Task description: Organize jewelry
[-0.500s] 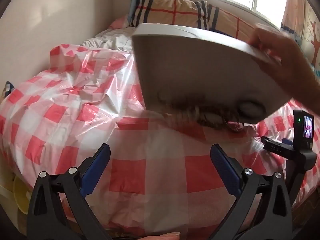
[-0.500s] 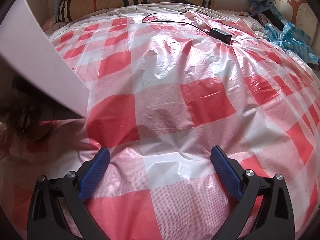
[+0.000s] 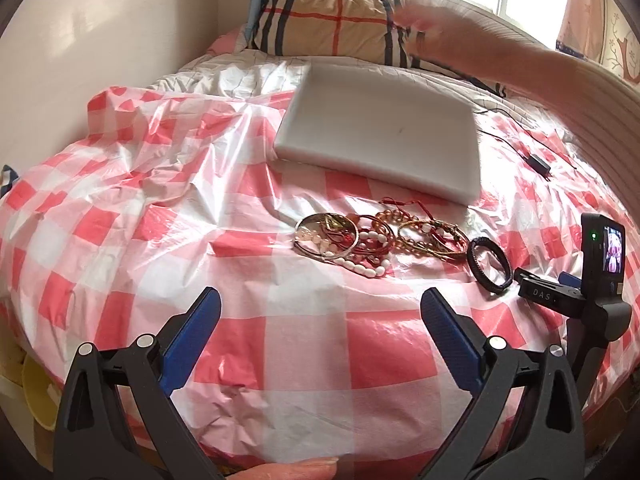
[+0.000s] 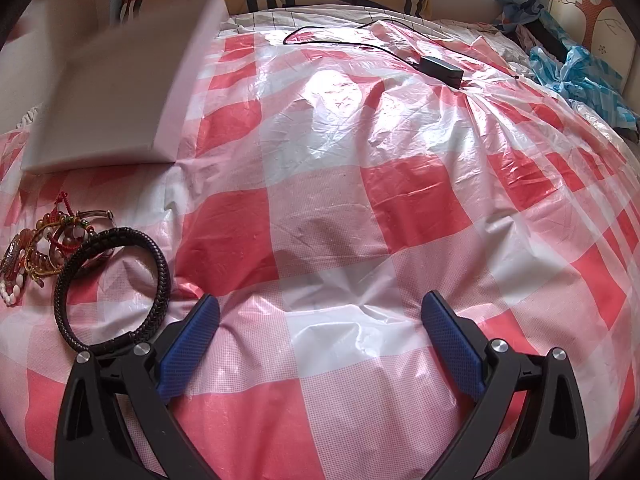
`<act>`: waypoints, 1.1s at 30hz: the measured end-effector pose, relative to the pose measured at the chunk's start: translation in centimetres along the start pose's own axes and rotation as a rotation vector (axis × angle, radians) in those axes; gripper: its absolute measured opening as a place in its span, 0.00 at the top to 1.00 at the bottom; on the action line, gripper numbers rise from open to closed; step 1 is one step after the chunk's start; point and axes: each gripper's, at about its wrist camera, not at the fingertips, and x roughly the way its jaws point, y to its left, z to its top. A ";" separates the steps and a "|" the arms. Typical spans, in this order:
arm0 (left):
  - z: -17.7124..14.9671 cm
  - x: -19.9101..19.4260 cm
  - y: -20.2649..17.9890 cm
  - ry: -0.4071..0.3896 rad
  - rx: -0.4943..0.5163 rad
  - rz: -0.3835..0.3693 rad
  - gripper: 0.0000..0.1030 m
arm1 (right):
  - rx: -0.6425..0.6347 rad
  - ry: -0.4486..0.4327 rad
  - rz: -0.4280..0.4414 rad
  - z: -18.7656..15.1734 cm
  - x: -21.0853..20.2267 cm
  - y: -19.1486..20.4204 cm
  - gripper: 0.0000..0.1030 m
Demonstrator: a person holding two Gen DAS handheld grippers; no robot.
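Observation:
A pile of jewelry (image 3: 376, 240) lies on the red-and-white checked plastic sheet (image 3: 304, 344): beaded bracelets, metal bangles and red cords. A black braided bracelet (image 3: 490, 264) lies at its right end; it also shows in the right wrist view (image 4: 112, 284), beside the pile (image 4: 44, 248). A white foam board (image 3: 380, 128) lies flat behind the pile, also seen in the right wrist view (image 4: 108, 100). My left gripper (image 3: 320, 312) is open and empty, in front of the pile. My right gripper (image 4: 320, 316) is open and empty, right of the black bracelet.
A bare hand and forearm (image 3: 480, 44) reach over the board's far edge. A plaid pillow (image 3: 332, 24) lies at the back. A black adapter with cable (image 4: 440, 66) lies on the sheet. The right gripper's camera body (image 3: 600, 264) stands at right. Blue plastic (image 4: 580, 76) lies far right.
The foam board, held tilted over the jewelry before, now lies flat behind it. The jewelry pile is uncovered. The hand has drawn back toward the pillow.

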 end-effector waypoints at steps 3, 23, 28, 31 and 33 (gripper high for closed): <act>0.2 0.0 0.2 0.022 -0.016 -0.011 0.06 | 0.000 0.001 0.000 0.0 0.0 0.0 0.07; -2.7 -0.5 -1.2 0.129 0.025 0.064 0.06 | -0.006 0.029 -0.016 0.0 0.3 0.1 0.07; -3.0 0.1 -0.9 0.154 -0.011 0.030 0.06 | 0.011 0.068 0.026 0.2 -0.4 0.1 0.07; -3.0 -0.3 -0.5 0.138 -0.028 0.028 0.06 | 0.035 -0.020 0.068 -0.3 -3.3 0.1 0.07; -3.0 -0.6 -0.8 0.132 0.008 0.038 0.06 | 0.000 -0.118 0.070 -1.4 -6.8 0.9 0.07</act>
